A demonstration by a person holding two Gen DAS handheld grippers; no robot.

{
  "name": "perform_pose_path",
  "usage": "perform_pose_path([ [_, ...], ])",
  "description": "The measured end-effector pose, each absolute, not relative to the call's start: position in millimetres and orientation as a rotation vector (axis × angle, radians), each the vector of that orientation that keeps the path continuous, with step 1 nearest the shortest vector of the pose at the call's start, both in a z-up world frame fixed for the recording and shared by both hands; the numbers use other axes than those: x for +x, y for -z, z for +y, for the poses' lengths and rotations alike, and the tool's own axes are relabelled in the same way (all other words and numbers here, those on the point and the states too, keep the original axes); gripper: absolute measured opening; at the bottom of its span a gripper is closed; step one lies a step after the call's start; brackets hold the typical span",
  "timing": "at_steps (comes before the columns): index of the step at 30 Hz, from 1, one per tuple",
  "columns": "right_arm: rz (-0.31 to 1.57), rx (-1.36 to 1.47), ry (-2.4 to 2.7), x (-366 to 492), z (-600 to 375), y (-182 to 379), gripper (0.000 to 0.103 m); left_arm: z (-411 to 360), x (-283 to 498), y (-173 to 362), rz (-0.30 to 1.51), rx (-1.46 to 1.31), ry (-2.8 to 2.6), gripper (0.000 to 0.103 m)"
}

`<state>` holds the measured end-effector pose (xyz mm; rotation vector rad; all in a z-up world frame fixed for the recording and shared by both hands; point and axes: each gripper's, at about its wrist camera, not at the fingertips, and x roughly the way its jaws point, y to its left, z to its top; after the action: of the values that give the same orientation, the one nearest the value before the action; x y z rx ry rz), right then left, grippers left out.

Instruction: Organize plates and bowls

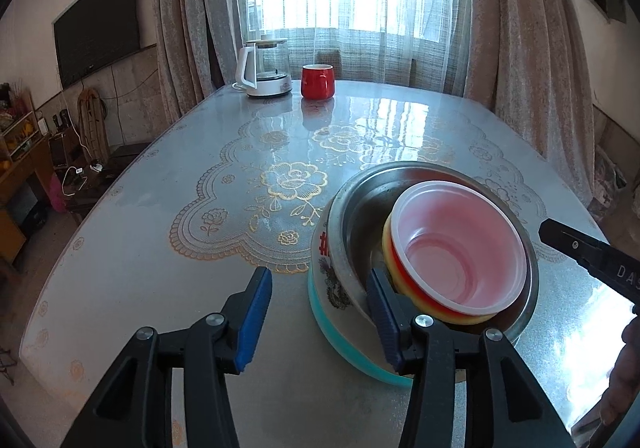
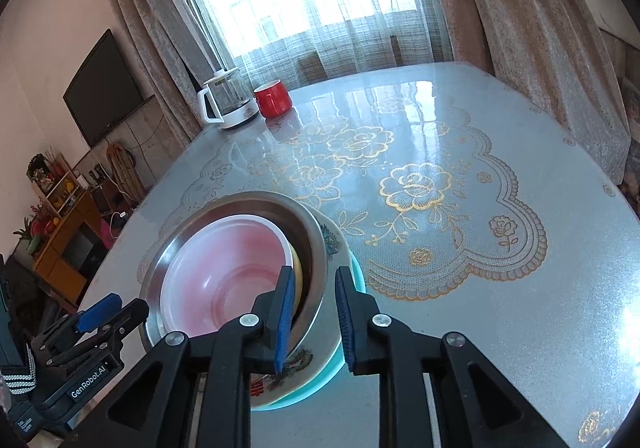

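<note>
**Bowls nested, grippers at the rim**

Left gripper (image 1: 320,312) stands apart, straddling the stack's (image 1: 348,248) near edge without pressing. Right gripper (image 2: 312,316) is narrowly apart around the opposite rim, gaps showing. Pink bowl (image 1: 460,248) sits inside steel, plates beneath. Stacking looks done; nothing else loose. Kettle (image 1: 266,66) and mug (image 1: 317,81) wait far.

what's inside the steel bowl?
A pink-white plastic bowl nested in a yellow bowl, both tilted inside the steel bowl. Anything beneath them is covered.
</note>
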<state>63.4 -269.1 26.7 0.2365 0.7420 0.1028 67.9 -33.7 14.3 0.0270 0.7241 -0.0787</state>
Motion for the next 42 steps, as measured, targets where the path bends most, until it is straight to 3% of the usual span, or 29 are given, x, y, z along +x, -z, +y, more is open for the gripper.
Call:
perform_pose_path([
  [2, 0.722, 0.230, -0.081, 59, -265, -30, 0.031, -33, 63, -15, 0.714, 0.026, 0.064, 0.056],
  [8, 0.674, 0.191, -0.023, 46, -250, -35, 0.040, -30, 48, -17, 0.688, -0.001, 0.046, 0.068],
  [15, 0.646, 0.142, 0.008, 33, -234, -33, 0.045, -28, 37, -16, 0.670, -0.018, 0.025, 0.076],
  [23, 0.625, 0.102, 0.004, 29, -220, -32, 0.050, -27, 32, -16, 0.663, -0.015, 0.020, 0.078],
  [42, 0.610, 0.092, -0.004, 26, -215, -35, 0.050, -30, 28, -20, 0.638, -0.001, 0.021, 0.081],
])
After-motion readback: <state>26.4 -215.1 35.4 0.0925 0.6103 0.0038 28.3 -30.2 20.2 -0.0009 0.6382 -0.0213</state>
